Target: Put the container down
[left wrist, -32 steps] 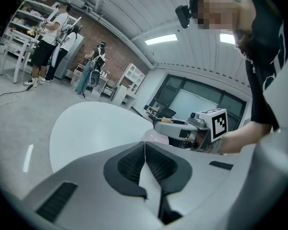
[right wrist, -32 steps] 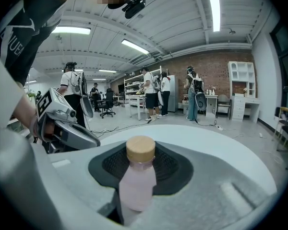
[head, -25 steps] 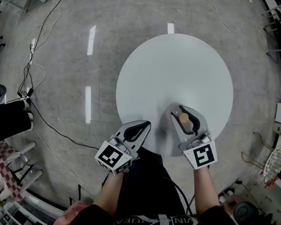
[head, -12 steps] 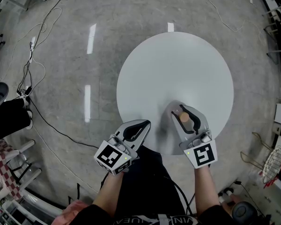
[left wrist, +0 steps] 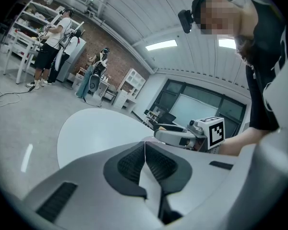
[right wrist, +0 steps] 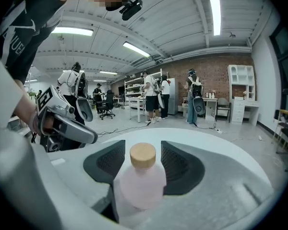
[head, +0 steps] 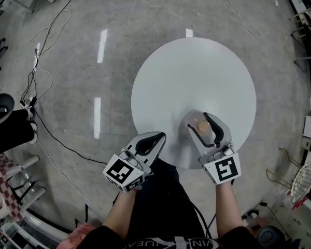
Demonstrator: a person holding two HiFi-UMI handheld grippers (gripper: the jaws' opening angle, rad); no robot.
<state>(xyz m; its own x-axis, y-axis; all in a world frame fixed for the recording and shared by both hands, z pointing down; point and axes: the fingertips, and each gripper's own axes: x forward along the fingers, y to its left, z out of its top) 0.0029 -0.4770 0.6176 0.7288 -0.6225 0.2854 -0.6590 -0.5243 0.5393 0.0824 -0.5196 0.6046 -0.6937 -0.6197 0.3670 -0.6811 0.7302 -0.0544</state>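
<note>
The container (right wrist: 143, 181), a pale pink bottle with a tan cap (right wrist: 143, 155), stands in the lower middle of the right gripper view. In the head view it sits at the lower right of the round white table (head: 192, 71), close to the near edge and apparently upright on the top.

The right gripper (head: 199, 120) is around it, one jaw on each side. A second ago those jaws were noticeably narrower on the bottle. Now they are opening, and a gap shows on both sides of the cap, so the pads no longer seem to press on it. The bottle itself has barely moved on the table across that second.

I judge that the container is already set down and the release is under way. What remains is to draw the gripper back without knocking the bottle over.

The left gripper (head: 158, 138) hangs at the lower left of the table edge, as it did before. Its jaws are closed together on nothing.
</note>
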